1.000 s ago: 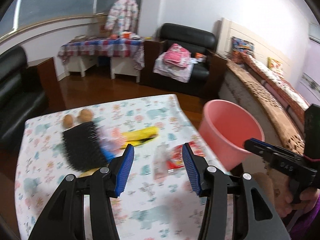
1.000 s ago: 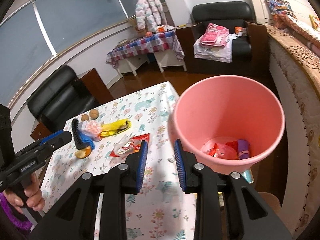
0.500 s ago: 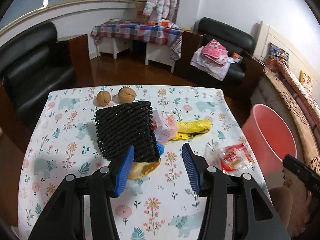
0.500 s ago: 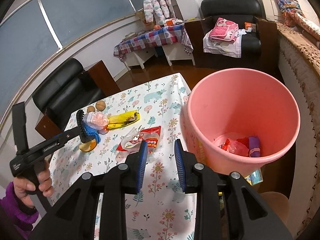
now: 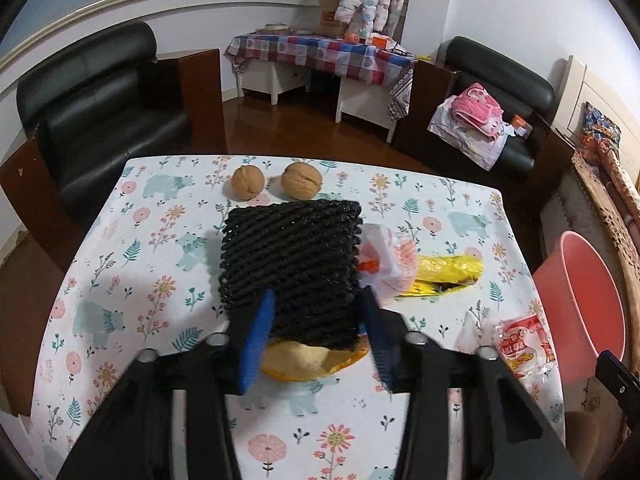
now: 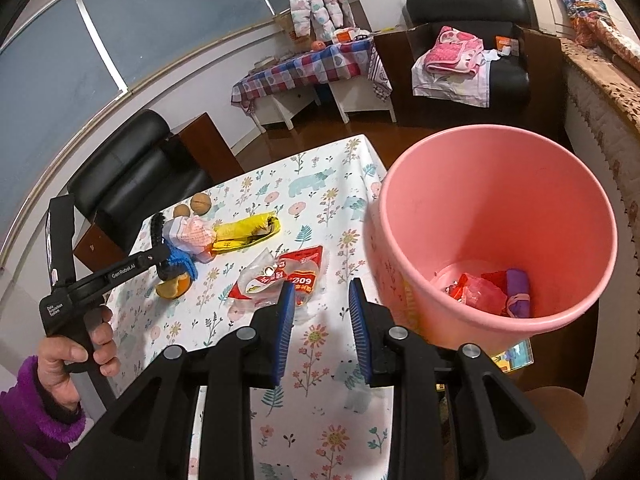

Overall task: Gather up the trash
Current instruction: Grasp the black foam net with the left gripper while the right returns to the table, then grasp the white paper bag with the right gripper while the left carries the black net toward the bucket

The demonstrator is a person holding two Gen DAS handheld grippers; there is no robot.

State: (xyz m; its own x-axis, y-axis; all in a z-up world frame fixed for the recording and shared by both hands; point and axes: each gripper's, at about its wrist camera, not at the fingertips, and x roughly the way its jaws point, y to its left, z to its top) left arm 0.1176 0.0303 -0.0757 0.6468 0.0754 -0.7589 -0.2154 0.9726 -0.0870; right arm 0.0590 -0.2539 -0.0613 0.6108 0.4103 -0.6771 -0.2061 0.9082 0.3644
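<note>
A black foam net [image 5: 288, 256] lies mid-table, partly over an orange peel [image 5: 304, 360]. My left gripper [image 5: 316, 332] is closing on the net's near end, with both blue pads against its sides. In the right wrist view that left gripper [image 6: 160, 248] sits low over the pile, held by a person's hand. A white-pink wrapper [image 5: 384, 256], a yellow wrapper [image 5: 448, 272] and a red-white packet [image 5: 524, 344] lie to the right. My right gripper [image 6: 320, 320] hovers with nothing between its slightly parted jaws, just in front of the packet [image 6: 280, 280]. The pink bucket [image 6: 500, 200] holds some trash.
Two walnuts [image 5: 248, 182] [image 5: 301, 180] sit behind the net on the floral tablecloth [image 5: 140, 280]. The bucket [image 5: 576, 280] stands off the table's right edge. Black armchairs, a checked side table and a wooden floor lie beyond.
My left gripper swung left from the packet to the black net, came down over it, and its jaws narrowed around the net's near end. The right gripper barely moved.
</note>
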